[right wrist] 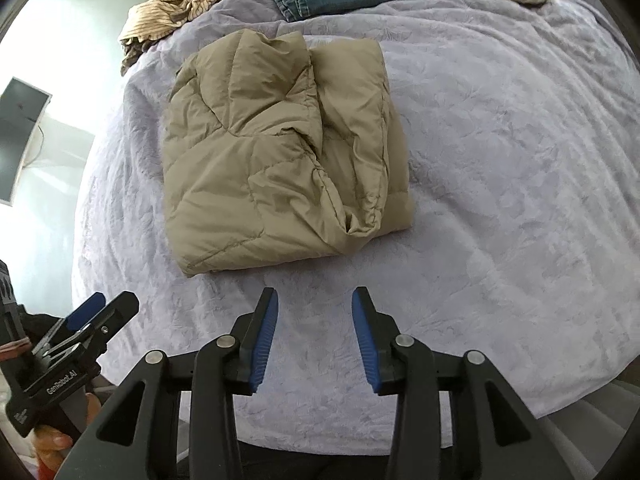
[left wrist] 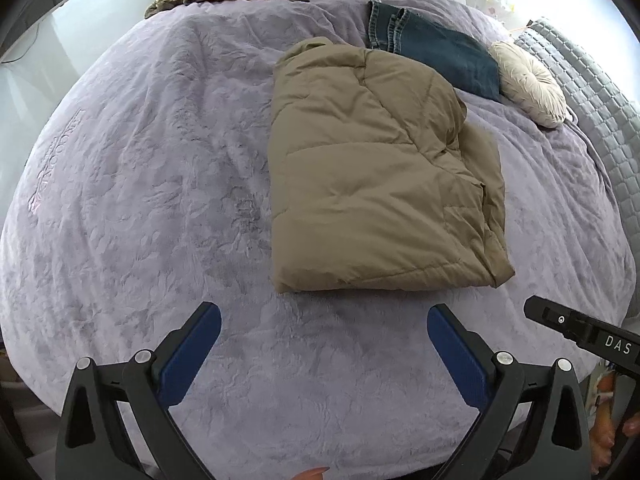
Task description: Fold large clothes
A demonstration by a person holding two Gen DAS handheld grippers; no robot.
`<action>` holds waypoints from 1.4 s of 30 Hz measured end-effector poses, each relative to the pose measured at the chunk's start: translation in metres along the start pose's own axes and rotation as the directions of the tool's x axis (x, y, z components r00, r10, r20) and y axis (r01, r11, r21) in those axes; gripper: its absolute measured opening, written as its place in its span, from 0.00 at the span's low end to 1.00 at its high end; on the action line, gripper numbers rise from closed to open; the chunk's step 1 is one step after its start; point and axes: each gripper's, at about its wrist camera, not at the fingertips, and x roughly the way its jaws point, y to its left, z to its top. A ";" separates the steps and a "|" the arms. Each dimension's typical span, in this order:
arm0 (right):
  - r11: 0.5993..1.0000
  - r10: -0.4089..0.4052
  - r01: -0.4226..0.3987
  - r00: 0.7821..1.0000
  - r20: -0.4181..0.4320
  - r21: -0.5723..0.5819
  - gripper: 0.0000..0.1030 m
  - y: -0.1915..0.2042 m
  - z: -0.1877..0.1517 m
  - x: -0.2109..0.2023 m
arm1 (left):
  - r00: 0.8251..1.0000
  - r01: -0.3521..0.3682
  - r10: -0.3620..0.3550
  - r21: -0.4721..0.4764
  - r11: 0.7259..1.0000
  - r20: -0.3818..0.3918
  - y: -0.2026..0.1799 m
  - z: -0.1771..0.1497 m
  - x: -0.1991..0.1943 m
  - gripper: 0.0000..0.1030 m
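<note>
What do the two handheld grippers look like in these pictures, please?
Both are matte black plastic frames with triangular cut-outs and round silver pivot pins. The left gripper and right gripper each carry flat blue pads inside the jaws, ribbed in the right wrist view. The left gripper's side reads "GenRobot.AI" in white; the right's reads "DAS". No cables or sleeves are visible.

Just beyond the tongs' blue ribbed pads (right wrist: 264,344) lies a khaki quilted jacket (left wrist: 372,168) — smooth cloth, faintly sheened, puffy. Under everything spreads a lilac plush blanket (left wrist: 160,200), fuzzy and matt. Farther off — dark denim jeans (left wrist: 440,52) and a shaggy cream cushion (left wrist: 528,80). The tong arms (left wrist: 120,400) look matt black plastic with bright metal rivets.
</note>
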 end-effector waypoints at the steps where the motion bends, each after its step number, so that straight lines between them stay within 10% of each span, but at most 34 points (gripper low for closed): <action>1: 1.000 -0.009 0.010 1.000 0.006 -0.010 0.50 0.002 0.001 -0.001 | 1.000 -0.001 0.001 0.000 1.000 -0.002 0.000 0.000 0.000 1.00; 13: 0.987 -0.137 0.139 0.990 0.039 -0.082 0.56 0.025 0.003 0.001 | 0.999 -0.007 0.008 0.030 1.000 -0.032 0.000 -0.001 0.007 1.00; 26: 0.982 -0.164 0.178 0.966 0.198 -0.056 0.85 0.037 0.009 -0.038 | 0.995 -0.036 0.033 0.031 0.999 0.089 0.001 0.018 -0.031 1.00; 42: 0.970 -0.161 0.215 0.916 0.366 -0.112 0.87 0.032 0.018 -0.086 | 0.967 -0.127 0.129 -0.025 0.992 0.219 -0.030 0.015 -0.078 1.00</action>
